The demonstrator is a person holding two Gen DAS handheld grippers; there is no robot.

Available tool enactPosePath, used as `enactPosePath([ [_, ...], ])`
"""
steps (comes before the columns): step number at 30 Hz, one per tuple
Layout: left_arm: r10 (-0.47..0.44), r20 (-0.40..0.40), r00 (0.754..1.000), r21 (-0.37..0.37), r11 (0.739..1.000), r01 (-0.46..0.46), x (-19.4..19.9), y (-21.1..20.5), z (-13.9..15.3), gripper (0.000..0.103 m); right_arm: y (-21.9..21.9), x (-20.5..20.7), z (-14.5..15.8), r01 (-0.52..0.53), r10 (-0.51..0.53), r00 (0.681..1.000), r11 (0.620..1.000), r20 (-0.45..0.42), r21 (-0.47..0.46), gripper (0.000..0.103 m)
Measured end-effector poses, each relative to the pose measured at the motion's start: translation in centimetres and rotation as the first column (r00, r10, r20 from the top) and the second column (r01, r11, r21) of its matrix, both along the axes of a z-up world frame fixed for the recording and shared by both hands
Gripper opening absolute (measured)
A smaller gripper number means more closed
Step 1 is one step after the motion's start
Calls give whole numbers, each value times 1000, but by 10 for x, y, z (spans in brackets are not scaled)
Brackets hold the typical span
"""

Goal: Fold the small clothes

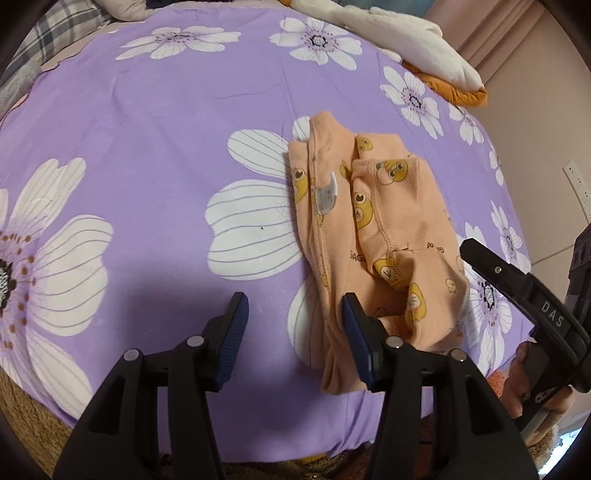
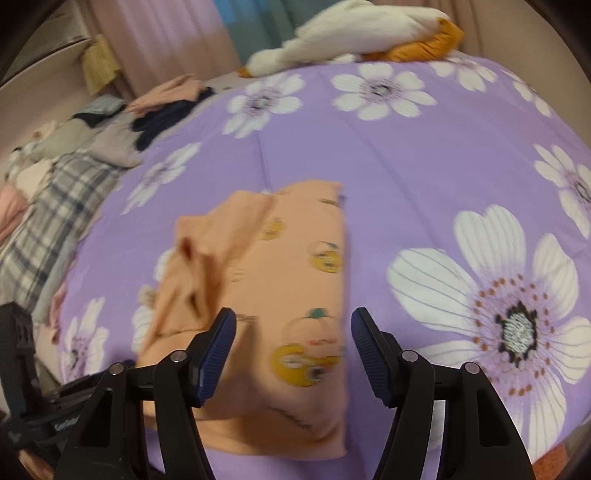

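A small peach garment [image 1: 369, 229] printed with yellow cartoon faces lies partly folded on the purple flowered bedsheet [image 1: 155, 122]. My left gripper [image 1: 293, 317] is open and empty just above the sheet, its right finger over the garment's near left edge. In the right wrist view the same garment [image 2: 280, 295] lies flat with a bunched fold on its left. My right gripper [image 2: 293, 332] is open and empty, hovering over the garment's near part. The right gripper's finger also shows at the right of the left wrist view [image 1: 517, 280].
A white and orange plush toy [image 2: 354, 33] lies at the bed's far edge. A plaid cloth [image 2: 55, 218] and a pile of other clothes [image 2: 122, 122] lie along the bed's left side. A brown fuzzy rug [image 1: 22, 406] lies below the bed's near edge.
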State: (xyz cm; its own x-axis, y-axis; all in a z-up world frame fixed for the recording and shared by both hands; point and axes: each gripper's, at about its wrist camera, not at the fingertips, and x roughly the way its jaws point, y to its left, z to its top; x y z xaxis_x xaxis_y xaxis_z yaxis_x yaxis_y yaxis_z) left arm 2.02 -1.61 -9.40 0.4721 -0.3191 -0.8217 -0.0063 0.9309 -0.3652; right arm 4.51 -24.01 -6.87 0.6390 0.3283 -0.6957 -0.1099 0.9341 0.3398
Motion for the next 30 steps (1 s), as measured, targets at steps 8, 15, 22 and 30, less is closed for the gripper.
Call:
enactPosePath([
  [8,89,24,996,1,996,-89,-9,31,10,53,40,8,-15,-167,169,985,985,-46,35,40],
  [15,84,27,996,-23,996,-84,-12,35,12,59,65,-9,-23,-242,237,967,969,-95,-43,40],
  [22,31,36,999,-54,998,-29,-7,24,15,69,57,-19,-22,-263,259,958,965,-121,-19,40],
  [30,-40,114,993,-56,997,46,20,-10,31,91,-1,-21,8,-59,59,998,998,11,-21,62],
])
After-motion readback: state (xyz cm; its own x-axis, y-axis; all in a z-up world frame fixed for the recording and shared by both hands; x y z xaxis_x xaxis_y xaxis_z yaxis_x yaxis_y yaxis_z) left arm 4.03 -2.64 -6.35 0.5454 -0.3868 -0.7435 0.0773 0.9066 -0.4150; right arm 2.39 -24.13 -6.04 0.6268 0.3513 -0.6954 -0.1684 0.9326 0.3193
